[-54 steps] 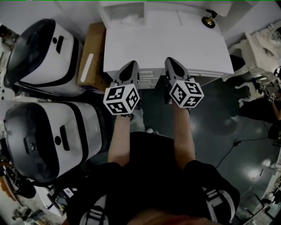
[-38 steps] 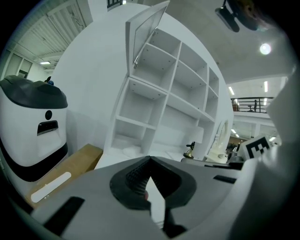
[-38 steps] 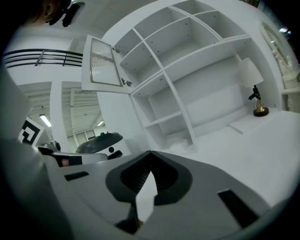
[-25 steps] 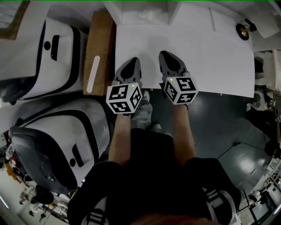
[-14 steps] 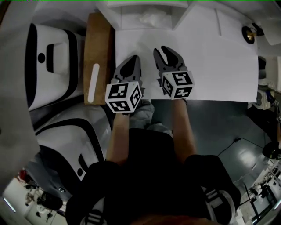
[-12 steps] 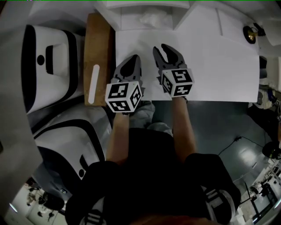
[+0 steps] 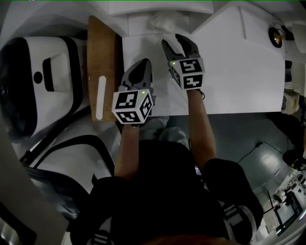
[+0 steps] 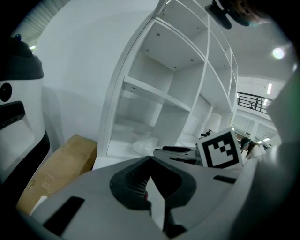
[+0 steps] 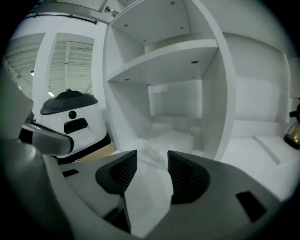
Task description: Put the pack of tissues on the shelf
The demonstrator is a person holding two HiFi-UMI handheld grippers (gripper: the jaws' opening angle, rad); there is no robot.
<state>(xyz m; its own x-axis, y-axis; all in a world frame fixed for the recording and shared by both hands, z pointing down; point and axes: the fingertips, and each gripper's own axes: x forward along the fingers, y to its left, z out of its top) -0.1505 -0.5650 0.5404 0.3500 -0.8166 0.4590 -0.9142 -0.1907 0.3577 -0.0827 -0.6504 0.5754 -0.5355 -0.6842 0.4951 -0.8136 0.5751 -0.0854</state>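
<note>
The pack of tissues (image 7: 165, 20), a crinkled clear-wrapped white bundle, lies on the floor of the shelf's (image 7: 158, 7) lowest compartment at the back of the white desk (image 7: 239, 72). My right gripper (image 7: 180, 42) reaches over the desk toward it. Its jaws are opening and hold nothing. In the right gripper view the pack (image 9: 171, 140) lies just beyond the right gripper (image 9: 152, 159). My left gripper (image 7: 141, 67) hangs back over the desk's left part, shut and empty. The left gripper view shows the left gripper (image 8: 151, 159) with the pack (image 8: 145, 146) farther off.
A brown cardboard box (image 7: 100, 67) stands against the desk's left side. Large white-and-black machine housings (image 7: 43, 81) fill the floor at the left. A small brass object (image 7: 276, 36) sits at the desk's far right. Shelf dividers (image 9: 225, 93) flank the compartment.
My right gripper has moved forward toward the shelf and its jaws have gone from shut to spread apart. The left gripper stays shut and has hardly moved.
</note>
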